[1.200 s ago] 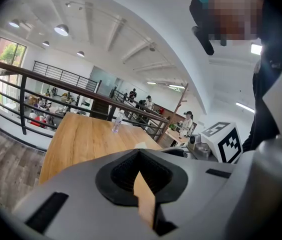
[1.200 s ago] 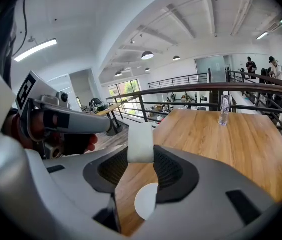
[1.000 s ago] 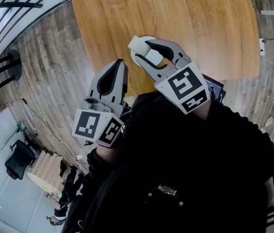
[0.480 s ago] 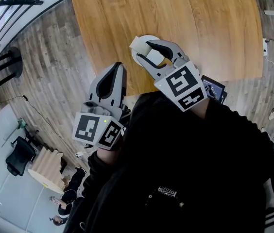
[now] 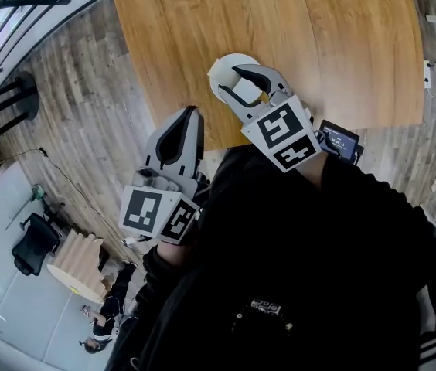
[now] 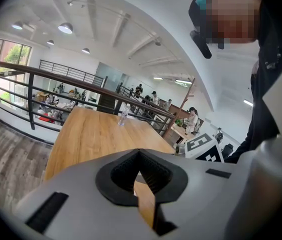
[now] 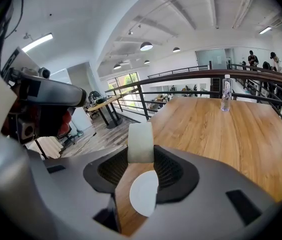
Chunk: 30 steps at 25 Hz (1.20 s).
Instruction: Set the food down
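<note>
Pointing downward: right gripper (image 5: 232, 83) | fingers clamped on white food (image 7: 140, 140), perhaps tofu | left gripper (image 5: 190, 116) fingers together

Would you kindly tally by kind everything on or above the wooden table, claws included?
claws: 2, the left claw and the right claw
food piece: 1
plate: 1
bottle: 1
total: 5
</note>
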### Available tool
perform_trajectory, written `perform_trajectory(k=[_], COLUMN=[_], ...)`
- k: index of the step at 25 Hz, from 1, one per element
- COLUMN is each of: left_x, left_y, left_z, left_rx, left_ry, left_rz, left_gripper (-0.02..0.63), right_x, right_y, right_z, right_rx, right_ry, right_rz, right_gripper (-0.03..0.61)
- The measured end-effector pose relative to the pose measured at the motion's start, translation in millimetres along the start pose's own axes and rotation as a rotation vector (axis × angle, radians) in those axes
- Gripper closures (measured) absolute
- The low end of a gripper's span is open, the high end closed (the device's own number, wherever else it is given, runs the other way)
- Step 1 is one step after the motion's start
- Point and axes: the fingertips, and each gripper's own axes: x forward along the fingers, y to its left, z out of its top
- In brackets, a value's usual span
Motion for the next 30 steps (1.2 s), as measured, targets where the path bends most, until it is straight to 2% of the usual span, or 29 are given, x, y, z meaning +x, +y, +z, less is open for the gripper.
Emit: perform_trajectory(k=[9,24,30], left_x=[-2,-11,-5], left_y=[-4,-10,13], left_z=[-11,-19,-15], left_rx=[-0.004,-0.007,-0.03], left_ry=[0.018,0.033,0.039], left_rz=[0.015,0.038,0.06], left_gripper=[0.617,0.617,0.617], right_x=[8,41,70], right_y=[-2,-15,-26], right_z=[-22,-90,-105], right_rx=[0.001,-0.011,-0.027], right_ry=[0.027,0.164,0.232], right_rz=[-0.002,-0.055,-0.061], right_gripper=[0.407,0.407,0.407])
